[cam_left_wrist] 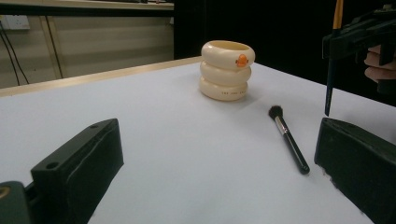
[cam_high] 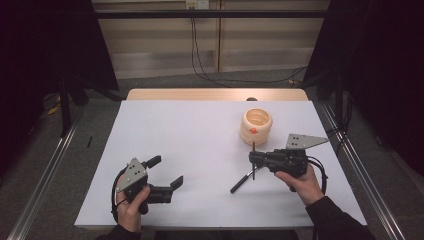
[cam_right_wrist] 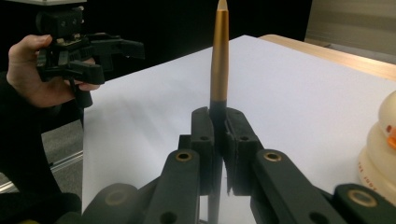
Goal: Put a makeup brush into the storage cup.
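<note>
The right gripper [cam_right_wrist: 218,149] has its two black jaws pressed together on a slim pencil-like stick with a gold upper shaft and a dark lower end [cam_right_wrist: 219,60], holding it upright at about its middle. In the high view this stick [cam_high: 254,152] hangs just in front of the cream ribbed pot made like three stacked rings, marked with a small orange spot [cam_high: 256,126], with its lower tip clear of the white table sheet [cam_high: 190,145].

The stick looks light, rigid and smooth-lacquered, so it may twist or slide in the pads; a hold on the dark section near its balance point, as now, seems safest. The pot is probably light too and could tip if the stick knocks its rim.

On the sheet, just short of the pot, lies a black-handled make-up brush with a dark bristle head [cam_left_wrist: 288,137], the bristles toward the pot. Farther from the pot, the left gripper [cam_high: 162,172] hovers with jaws spread wide and nothing between them.
</note>
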The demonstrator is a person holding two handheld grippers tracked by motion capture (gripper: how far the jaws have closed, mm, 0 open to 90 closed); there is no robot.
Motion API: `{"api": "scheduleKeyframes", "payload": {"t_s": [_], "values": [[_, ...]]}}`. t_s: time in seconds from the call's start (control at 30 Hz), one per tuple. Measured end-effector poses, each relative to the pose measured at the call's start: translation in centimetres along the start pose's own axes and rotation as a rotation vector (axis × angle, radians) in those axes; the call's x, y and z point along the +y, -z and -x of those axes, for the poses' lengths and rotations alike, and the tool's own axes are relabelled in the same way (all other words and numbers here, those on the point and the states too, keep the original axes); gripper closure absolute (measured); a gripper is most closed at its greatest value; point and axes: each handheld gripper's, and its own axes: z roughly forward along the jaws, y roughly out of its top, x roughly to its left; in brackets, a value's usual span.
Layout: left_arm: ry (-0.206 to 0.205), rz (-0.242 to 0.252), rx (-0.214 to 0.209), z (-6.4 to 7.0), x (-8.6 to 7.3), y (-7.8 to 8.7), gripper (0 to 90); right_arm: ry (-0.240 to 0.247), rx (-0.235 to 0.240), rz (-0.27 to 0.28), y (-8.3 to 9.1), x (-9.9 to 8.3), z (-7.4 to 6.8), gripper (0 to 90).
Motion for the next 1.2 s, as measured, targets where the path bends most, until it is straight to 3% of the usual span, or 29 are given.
{"api": "scheduleKeyframes", "payload": {"t_s": [0.33,0.63,0.67,0.8,1.2], "values": [[0.008,0.001,0.013,0.4,0.0,0.0,0.9,0.002,-0.026,0.015,0.3,0.9,0.9,83.2],[-0.017,-0.007,0.008,0.3,0.0,0.3,0.8,0.003,-0.062,0.054,0.5,3.2,2.4,83.2],[0.003,0.005,0.01,0.4,0.0,0.2,0.7,0.002,-0.063,0.062,0.5,3.5,2.6,83.2],[0.006,0.002,0.014,0.3,-0.1,0.3,0.7,-0.003,-0.087,0.075,0.8,4.5,3.4,83.2],[-0.017,-0.007,0.016,0.3,0.0,0.3,0.9,0.014,-0.148,0.086,0.8,7.6,5.1,83.2]]}}
